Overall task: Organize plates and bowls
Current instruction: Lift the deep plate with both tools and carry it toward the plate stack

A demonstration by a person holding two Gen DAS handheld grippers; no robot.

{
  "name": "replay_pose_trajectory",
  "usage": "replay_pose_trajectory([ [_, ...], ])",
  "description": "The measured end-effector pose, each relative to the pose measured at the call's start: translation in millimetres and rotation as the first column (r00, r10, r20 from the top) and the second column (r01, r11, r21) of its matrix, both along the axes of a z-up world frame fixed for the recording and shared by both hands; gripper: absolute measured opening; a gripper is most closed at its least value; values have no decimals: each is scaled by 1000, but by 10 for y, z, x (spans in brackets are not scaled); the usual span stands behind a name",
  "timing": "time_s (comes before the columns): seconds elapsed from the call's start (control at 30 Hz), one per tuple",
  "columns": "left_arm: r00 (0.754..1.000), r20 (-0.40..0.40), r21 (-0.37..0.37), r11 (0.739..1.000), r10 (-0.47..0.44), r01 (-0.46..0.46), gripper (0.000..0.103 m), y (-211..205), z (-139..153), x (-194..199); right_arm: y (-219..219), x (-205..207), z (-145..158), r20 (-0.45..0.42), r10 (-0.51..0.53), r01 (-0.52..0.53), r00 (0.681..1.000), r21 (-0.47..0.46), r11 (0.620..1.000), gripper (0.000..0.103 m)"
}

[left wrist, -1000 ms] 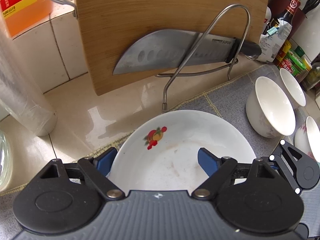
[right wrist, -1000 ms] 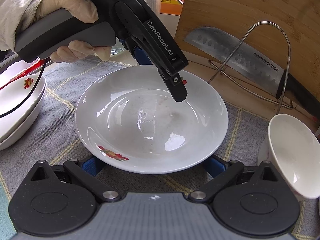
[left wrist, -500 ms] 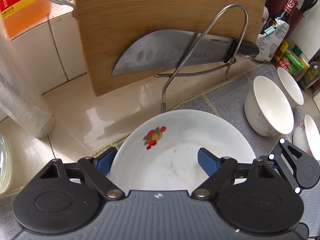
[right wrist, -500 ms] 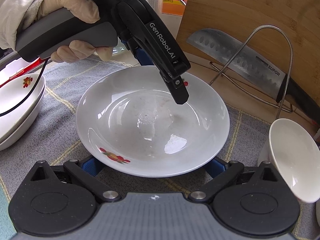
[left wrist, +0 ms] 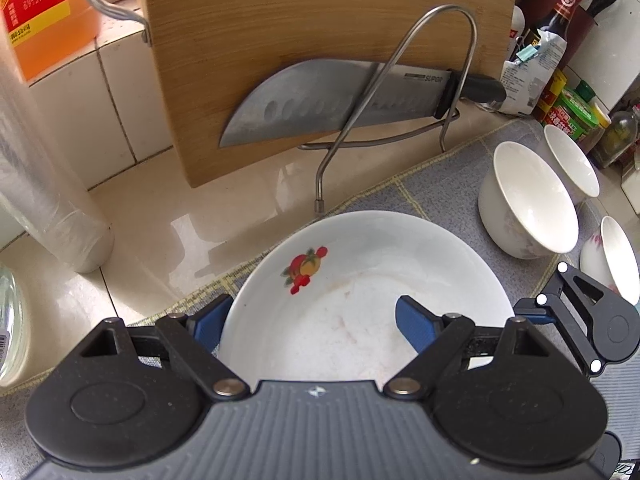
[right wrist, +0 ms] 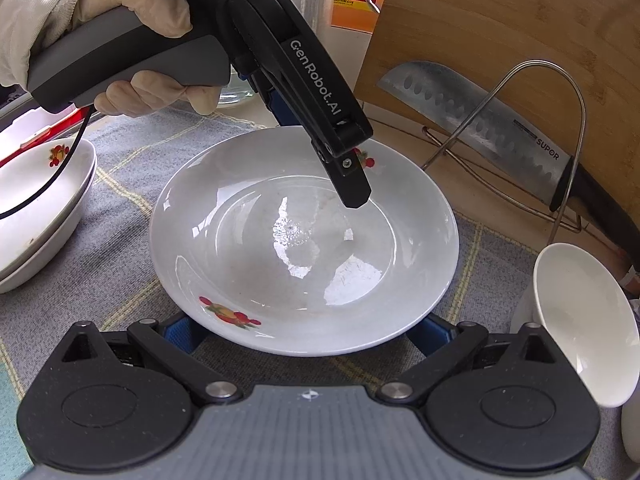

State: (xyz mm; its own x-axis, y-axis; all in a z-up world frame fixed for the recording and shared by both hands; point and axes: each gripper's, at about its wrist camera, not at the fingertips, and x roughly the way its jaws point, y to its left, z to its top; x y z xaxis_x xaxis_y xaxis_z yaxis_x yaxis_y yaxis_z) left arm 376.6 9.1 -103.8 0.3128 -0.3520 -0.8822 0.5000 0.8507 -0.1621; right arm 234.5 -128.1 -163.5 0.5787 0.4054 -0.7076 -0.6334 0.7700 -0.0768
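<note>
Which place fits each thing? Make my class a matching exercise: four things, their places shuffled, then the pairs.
1 knife
2 big plate
3 small bowl
4 orange bottle

A on the grey mat, right of the big plate
B at the back, left of the wooden board
C in the wire rack, against the wooden board
D middle of the grey mat

Pairs: 1-C, 2-D, 3-A, 4-B

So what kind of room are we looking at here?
Most likely a home kitchen counter: a steel cleaver racked against a bamboo chopping board, sauce bottles by the tiled wall, and white porcelain bowls.
</note>
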Motion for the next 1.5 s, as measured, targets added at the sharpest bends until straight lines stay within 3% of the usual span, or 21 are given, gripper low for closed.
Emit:
replay_pose_trajectory([
  [0.87, 999, 44, -3, 1000, 15, -15, 86, 111, 382, -532, 43, -444, 315, 32, 45, -45, 998, 4, 999, 103],
  [1.5, 998, 49, 2, 999, 49, -49, 86, 271, 501, -905, 136, -734, 471, 43, 94, -94, 995, 6, 996, 103],
])
